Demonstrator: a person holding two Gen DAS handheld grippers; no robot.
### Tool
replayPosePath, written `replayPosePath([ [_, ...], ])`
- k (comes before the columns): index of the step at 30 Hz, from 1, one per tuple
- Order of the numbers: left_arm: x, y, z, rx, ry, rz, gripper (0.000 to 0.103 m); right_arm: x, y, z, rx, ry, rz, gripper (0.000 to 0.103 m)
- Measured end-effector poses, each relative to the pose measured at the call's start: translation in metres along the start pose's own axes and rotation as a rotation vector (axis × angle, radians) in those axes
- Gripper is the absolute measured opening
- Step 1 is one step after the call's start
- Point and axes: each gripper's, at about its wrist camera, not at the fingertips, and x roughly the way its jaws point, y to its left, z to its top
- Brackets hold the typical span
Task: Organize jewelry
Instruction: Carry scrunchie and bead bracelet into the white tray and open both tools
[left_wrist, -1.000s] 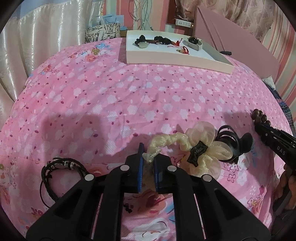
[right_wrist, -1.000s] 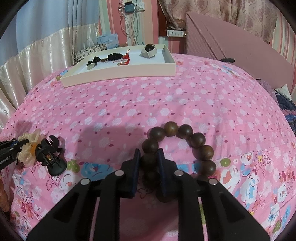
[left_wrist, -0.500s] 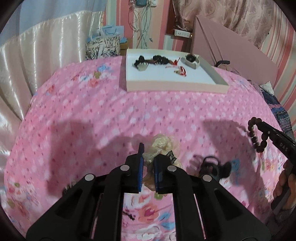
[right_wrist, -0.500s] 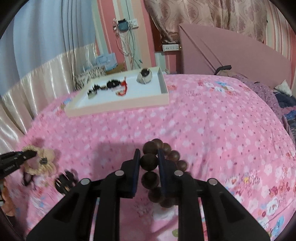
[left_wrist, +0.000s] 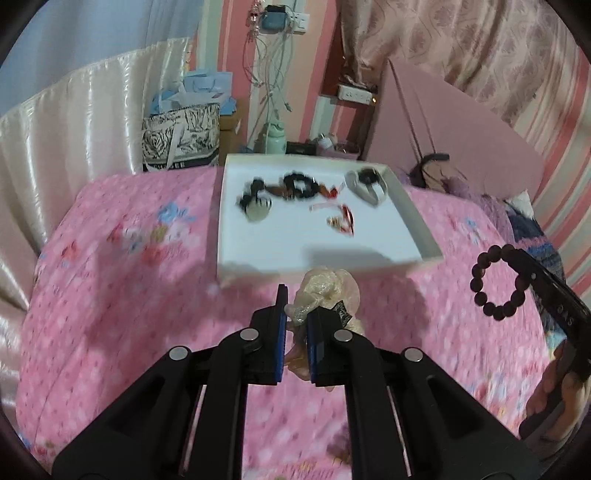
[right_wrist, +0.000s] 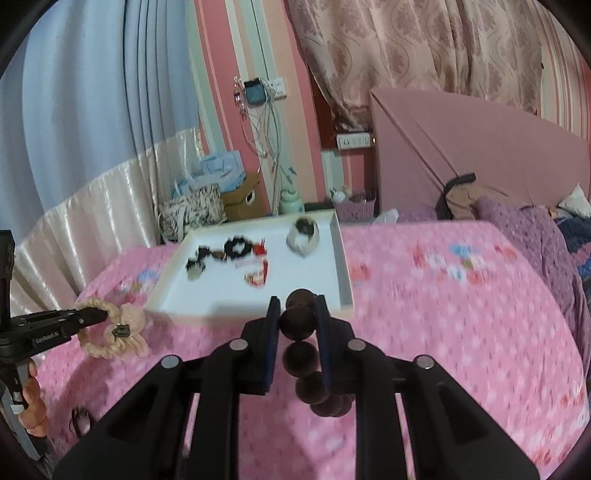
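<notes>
Scrunchie (left_wrist: 325, 291) pinched in my left gripper (left_wrist: 295, 314), cream fabric bunched between the blue pads, the rest hanging below and ahead of the tips. Clear of the bed (left_wrist: 147, 295). From the right wrist view I see the same scrunchie (right_wrist: 110, 332) as a loop dangling off the left gripper's (right_wrist: 99, 314) tip, a small dark tag on its flower part.

Bracelet (right_wrist: 301, 325), dark brown beads, clamped in my right gripper (right_wrist: 297, 314). One bead sits squarely between the pads; the others hang down in a string beneath. Left wrist view shows that bracelet (left_wrist: 496, 282) as a full ring hanging from the right gripper (left_wrist: 528, 273) at the frame's right edge, above the bedspread. Fingers of a hand (left_wrist: 554, 398) on that gripper's handle show below it.

Tray (left_wrist: 413, 221), white, shallow, lies on the pink floral bedspread ahead of both grippers. Pieces already in it: black bits at left, a black scrunchie-like ring in the middle, red items near centre, a pale holder with something dark on it at far right corner. All blurred; I cannot tell them finer than that.

Dark small thing (right_wrist: 79, 421) lies on the bed low left in the right wrist view, too blurred to name.

Both held items are short of the tray's near rim.
</notes>
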Motion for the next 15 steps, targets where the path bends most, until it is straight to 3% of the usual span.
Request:
replayPosePath([
  [4, 0.026, -0.004, 0.03, -0.011, 0.001, -0.022, 0.007, 0.032, 0.008, 0.026, 0.008, 0.008, -0.009, 0.019],
  [15, 0.116, -0.017, 0.09, 0.024, 0.037, 0.05, 0.007, 0.136, 0.003, 0.059, -0.01, 0.045, -0.091, 0.019],
])
